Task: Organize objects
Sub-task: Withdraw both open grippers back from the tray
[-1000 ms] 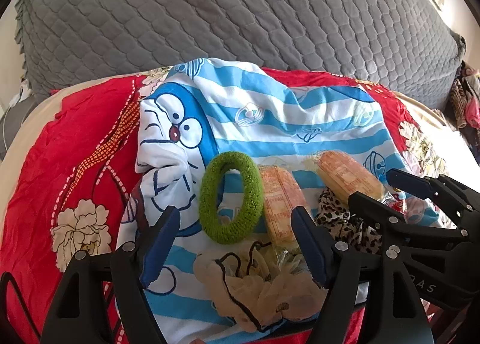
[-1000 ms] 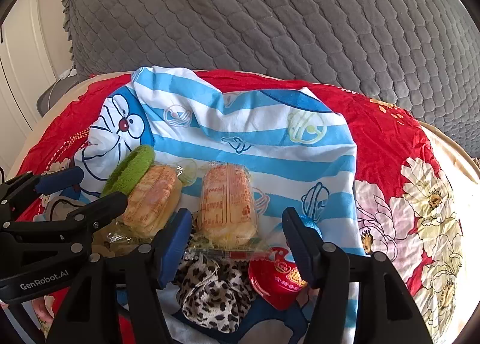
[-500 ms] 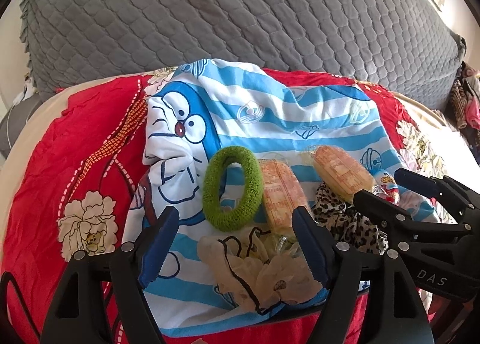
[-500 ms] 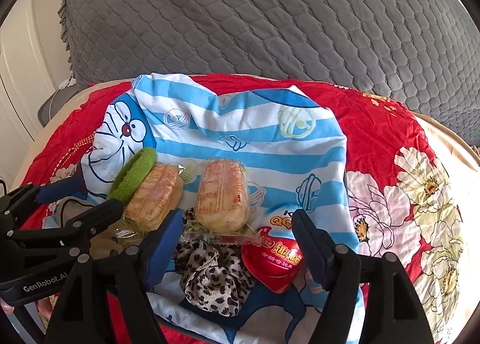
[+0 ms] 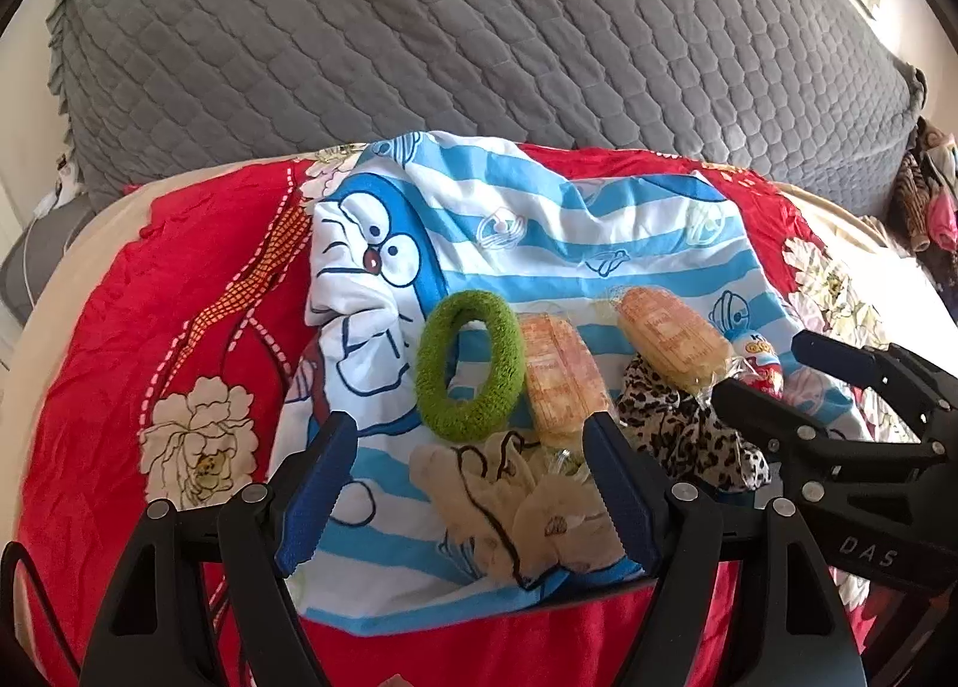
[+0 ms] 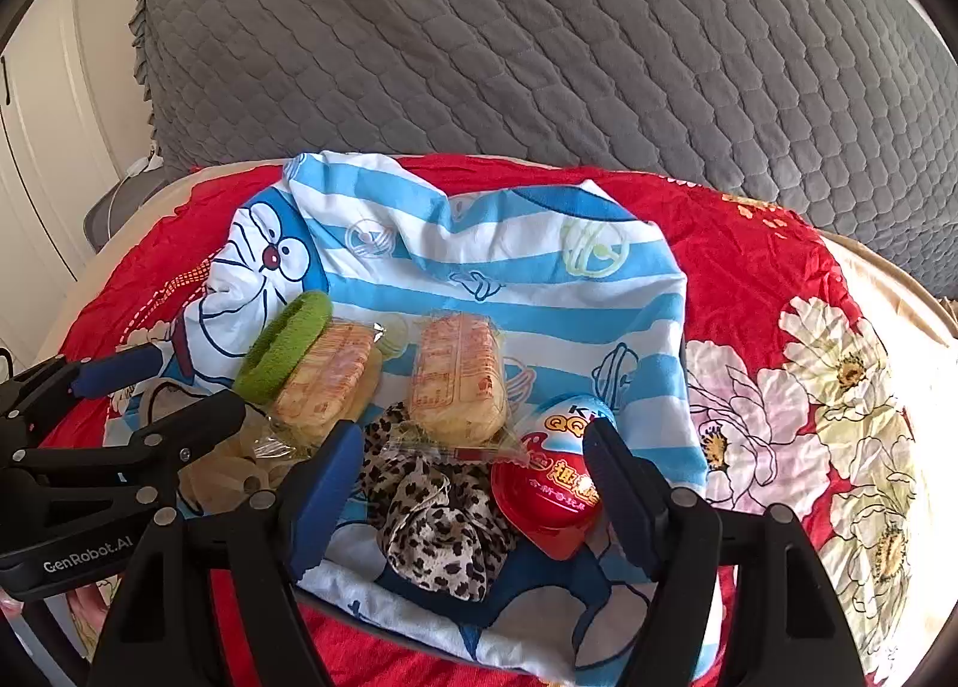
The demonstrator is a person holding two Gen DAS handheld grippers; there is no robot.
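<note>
On a blue-striped cartoon cloth point(image 5: 539, 244) point(image 6: 479, 244) lie a green scrunchie point(image 5: 468, 366) point(image 6: 281, 345), two wrapped cakes point(image 5: 560, 381) point(image 5: 673, 339) point(image 6: 326, 381) point(image 6: 458, 375), a leopard scrunchie point(image 5: 688, 435) point(image 6: 443, 519), a cream scrunchie point(image 5: 521, 513) point(image 6: 221, 477) and a red toy egg point(image 5: 763, 363) point(image 6: 554, 477). My left gripper point(image 5: 467, 489) is open and empty, hovering over the cream scrunchie. My right gripper point(image 6: 473, 486) is open and empty, over the leopard scrunchie and egg. Each gripper also shows in the other's view, the right one point(image 5: 778, 369) and the left one point(image 6: 179, 381).
The cloth lies on a red flowered sheet point(image 5: 149, 339) point(image 6: 778, 327). A grey quilted cushion point(image 5: 479, 28) point(image 6: 539, 40) rises behind it. Clothes point(image 5: 928, 184) hang at the far right. White cupboard doors point(image 6: 42, 136) stand at the left.
Both grippers have drawn back and risen a little, so more of the cloth and the toy egg show. The objects have not moved.
</note>
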